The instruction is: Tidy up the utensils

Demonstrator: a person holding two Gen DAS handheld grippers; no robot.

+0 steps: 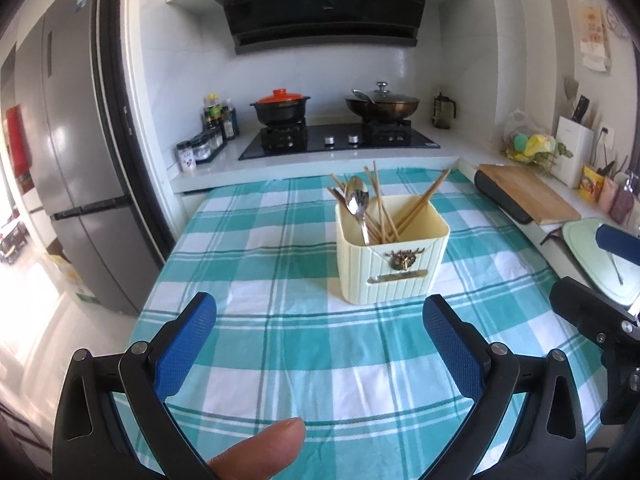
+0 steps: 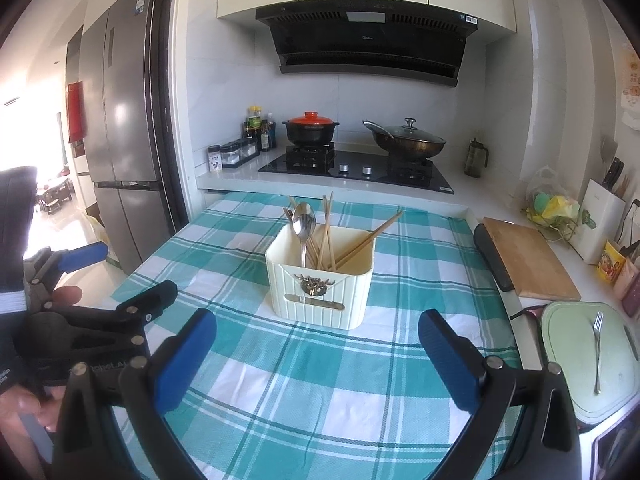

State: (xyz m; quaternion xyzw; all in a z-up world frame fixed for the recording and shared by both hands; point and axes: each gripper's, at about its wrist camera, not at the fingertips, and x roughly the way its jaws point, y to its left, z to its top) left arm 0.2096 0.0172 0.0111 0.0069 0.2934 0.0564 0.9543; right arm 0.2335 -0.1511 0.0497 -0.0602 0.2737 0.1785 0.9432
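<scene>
A cream ribbed utensil holder (image 1: pixel 392 260) (image 2: pixel 320 292) stands on the teal checked tablecloth (image 1: pixel 280 352) (image 2: pixel 320 400). It holds a metal spoon (image 1: pixel 357 198) (image 2: pixel 304 220) and several wooden chopsticks (image 1: pixel 416 208) (image 2: pixel 360 240). A fork (image 2: pixel 598 344) (image 1: pixel 616 268) lies on a pale green board (image 2: pixel 568 360) to the right of the cloth. My left gripper (image 1: pixel 320 312) (image 2: pixel 128 272) is open and empty, short of the holder. My right gripper (image 2: pixel 318 326) (image 1: pixel 592 268) stands wide open and empty, also on the near side of the holder.
A wooden cutting board (image 2: pixel 528 260) lies on the counter at the right, with a knife block (image 2: pixel 600 220) behind it. Beyond the table is a stove with a red-lidded pot (image 2: pixel 310 128) and a wok (image 2: pixel 404 140). A fridge (image 2: pixel 120 120) stands at the left.
</scene>
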